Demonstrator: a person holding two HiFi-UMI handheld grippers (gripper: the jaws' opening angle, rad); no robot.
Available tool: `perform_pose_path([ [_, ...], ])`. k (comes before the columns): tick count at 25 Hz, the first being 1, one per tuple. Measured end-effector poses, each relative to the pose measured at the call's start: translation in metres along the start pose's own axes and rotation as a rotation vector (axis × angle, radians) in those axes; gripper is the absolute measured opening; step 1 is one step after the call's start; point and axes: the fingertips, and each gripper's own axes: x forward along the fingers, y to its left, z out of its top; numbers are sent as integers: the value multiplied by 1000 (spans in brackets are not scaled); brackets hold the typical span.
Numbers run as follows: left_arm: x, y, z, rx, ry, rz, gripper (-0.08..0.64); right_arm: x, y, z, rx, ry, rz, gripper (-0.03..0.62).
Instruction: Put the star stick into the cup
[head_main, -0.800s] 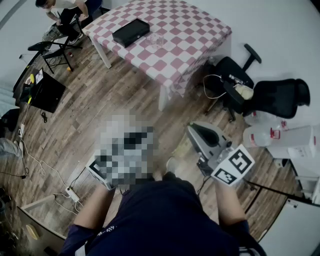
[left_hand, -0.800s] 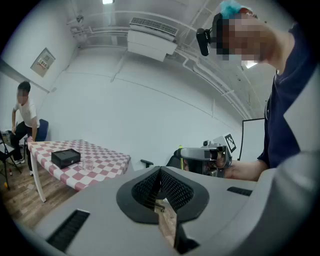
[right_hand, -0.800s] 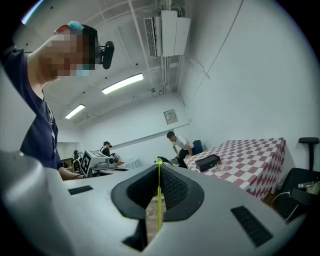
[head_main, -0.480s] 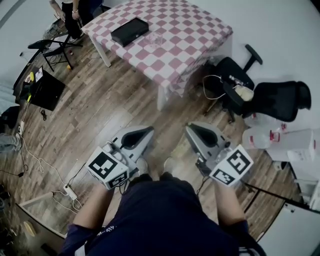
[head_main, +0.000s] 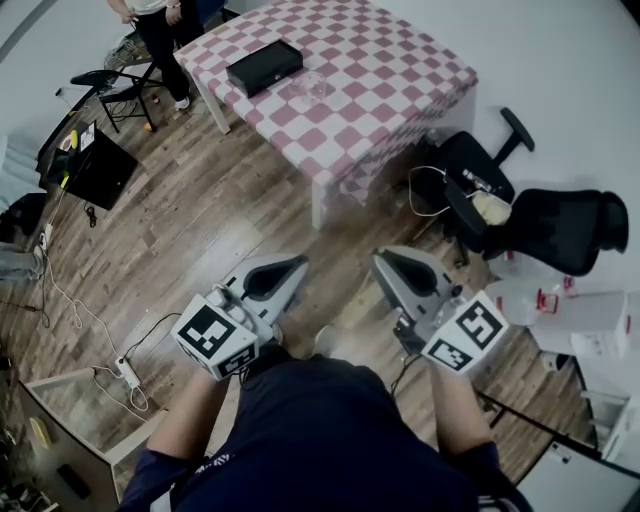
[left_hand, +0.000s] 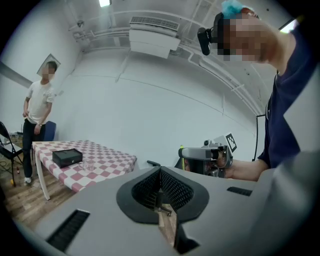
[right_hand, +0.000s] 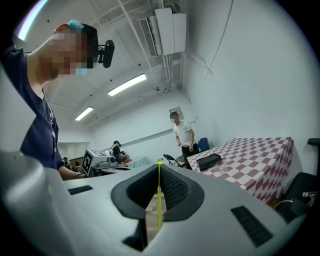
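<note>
A thin yellow-green star stick (right_hand: 159, 200) stands upright between the jaws of my right gripper (right_hand: 159, 170), which is shut on it. Its small head (right_hand: 159, 161) pokes out above the jaw tips. The clear cup (head_main: 310, 85) stands on the pink-and-white checked table (head_main: 390, 70), far ahead of both grippers, and also shows as the cup (right_hand: 221, 168) and the cup (left_hand: 89, 165). My left gripper (left_hand: 160, 172) is shut with nothing in it. In the head view the left gripper (head_main: 293, 264) and right gripper (head_main: 381, 256) are held side by side over the wooden floor, close to my body.
A black box (head_main: 263, 66) lies on the table beside the cup. A person (head_main: 160, 25) stands at the table's far left corner near a folding chair (head_main: 110, 85). Black office chairs (head_main: 530, 215) and white containers (head_main: 585, 305) are at the right. Cables and a power strip (head_main: 125, 372) lie on the floor at the left.
The person by the table has walked toward its corner. The table has shifted slightly in the head view. Both grippers stay about where they were.
</note>
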Motion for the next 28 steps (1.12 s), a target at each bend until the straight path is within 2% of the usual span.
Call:
perform_pose_path([
  [8,22,7,3,-3,-6,60,31,-6,-34,6,-4,8,33,21],
  [15,39,49,-2,-30,-23,80,31,27,-65,2,-3,32,46,22],
  [20,67,102,2,-54,-25,63,31,65,-108,3,12,64,18,22],
  [28,111,237,27,-55,10,38,31,175,-195,26,43,78,-42,22],
])
